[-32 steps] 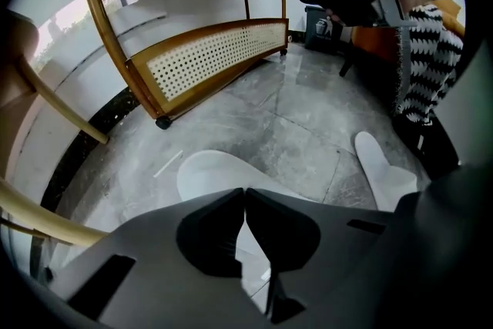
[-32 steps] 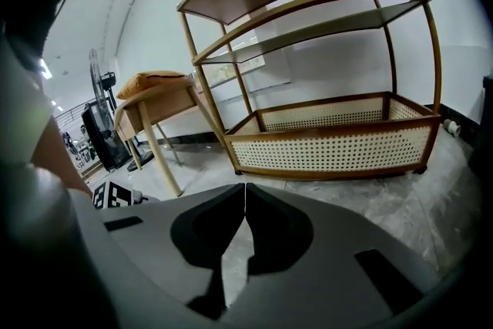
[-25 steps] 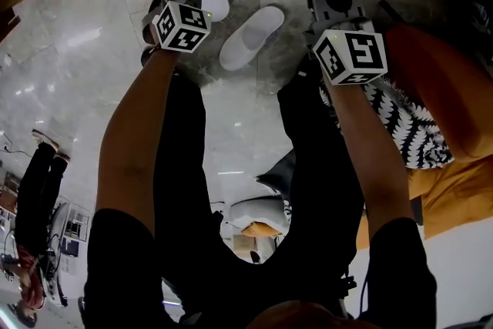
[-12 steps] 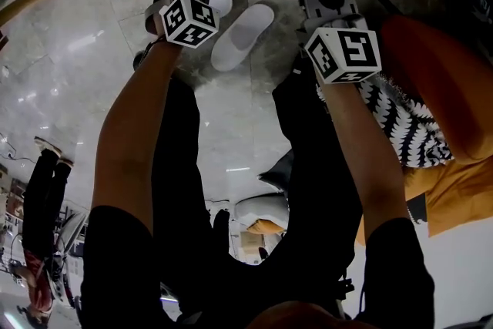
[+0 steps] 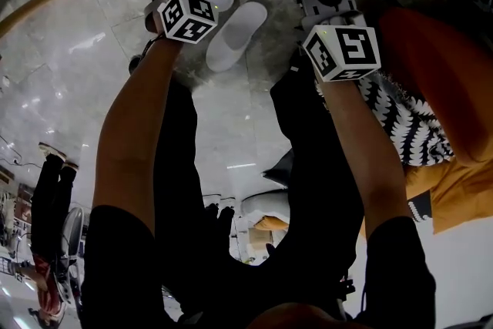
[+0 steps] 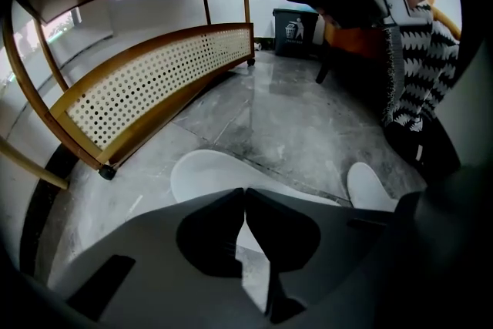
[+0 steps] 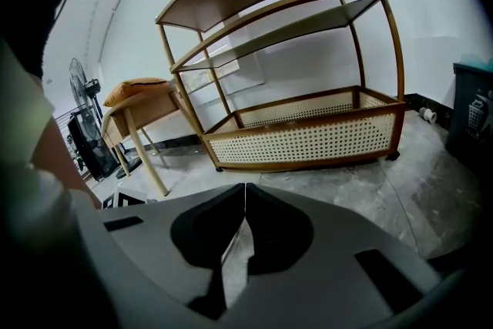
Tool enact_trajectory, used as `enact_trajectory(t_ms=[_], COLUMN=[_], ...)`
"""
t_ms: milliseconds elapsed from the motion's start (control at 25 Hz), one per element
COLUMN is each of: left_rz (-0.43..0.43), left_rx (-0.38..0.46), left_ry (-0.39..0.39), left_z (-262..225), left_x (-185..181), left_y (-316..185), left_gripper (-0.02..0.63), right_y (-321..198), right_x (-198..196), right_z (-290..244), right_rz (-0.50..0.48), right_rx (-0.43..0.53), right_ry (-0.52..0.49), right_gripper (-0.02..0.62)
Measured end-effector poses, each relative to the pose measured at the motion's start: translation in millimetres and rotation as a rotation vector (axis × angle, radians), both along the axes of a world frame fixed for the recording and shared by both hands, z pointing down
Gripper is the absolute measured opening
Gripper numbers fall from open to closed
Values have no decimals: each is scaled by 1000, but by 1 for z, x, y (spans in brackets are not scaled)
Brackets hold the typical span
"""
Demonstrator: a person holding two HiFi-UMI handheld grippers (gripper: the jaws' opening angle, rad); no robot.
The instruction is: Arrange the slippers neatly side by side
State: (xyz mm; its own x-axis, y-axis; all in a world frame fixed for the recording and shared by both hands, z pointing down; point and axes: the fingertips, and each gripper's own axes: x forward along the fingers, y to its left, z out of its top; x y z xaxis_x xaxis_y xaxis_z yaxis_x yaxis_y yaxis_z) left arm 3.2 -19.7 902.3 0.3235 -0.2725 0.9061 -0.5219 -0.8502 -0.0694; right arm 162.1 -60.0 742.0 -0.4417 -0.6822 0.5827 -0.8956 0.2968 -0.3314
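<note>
Lying beyond closed left fingers (image 6: 208,235) — slipper (image 6: 202,172).

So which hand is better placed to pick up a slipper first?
Probably left. The left tongs hang shut just above the far slipper, the near slipper beside them. The right tongs face the rack, no slipper ahead.

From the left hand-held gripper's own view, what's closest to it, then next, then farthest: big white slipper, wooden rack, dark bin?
1. Big white slipper, just ahead of the left hand-held gripper.
2. Wooden rack, on the left.
3. Dark bin, far back by the wall.
</note>
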Motion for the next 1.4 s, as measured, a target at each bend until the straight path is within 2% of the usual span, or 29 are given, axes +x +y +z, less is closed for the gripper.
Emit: enact_trajectory(t_ms=[360, 440, 480, 520, 720, 920, 1120, 1280, 1400], left_rz=[-22, -36, -47, -59, -118, -239, -361, -428, -534], left_rx=[-11, -20, -23, -24, 9, 89, 188, 248, 267], left_ry=[1, 8, 11, 13, 66, 188, 396, 528, 702], left_z=[4, -2, -8, -16, -83, -203, -342, -443, -495], left_x=[3, 1, -1, -4, -19, -39, -41, -47, -56], left_y=[1, 4, 5, 6, 14, 15, -14, -15, -16], left_gripper=[25, 53, 90, 100, 90, 44, 24, 15, 15], right_y=[2, 5, 6, 7, 7, 15, 4, 17, 28], right_x=[0, -4, -7, -10, -24, -52, -64, -68, -68], right_z=[3, 0, -3, -7, -53, -131, -225, -301, -340], right_rz=[0, -12, -19, -25, -41, -59, -89, -119, -139], right_rx=[-14, -23, -28, -31, -15, 9, 70, 140, 180], right_ry=[2, 4, 5, 6, 7, -15, 12, -20, -55], right_gripper=[32, 32, 32, 32, 32, 32, 32, 32, 32])
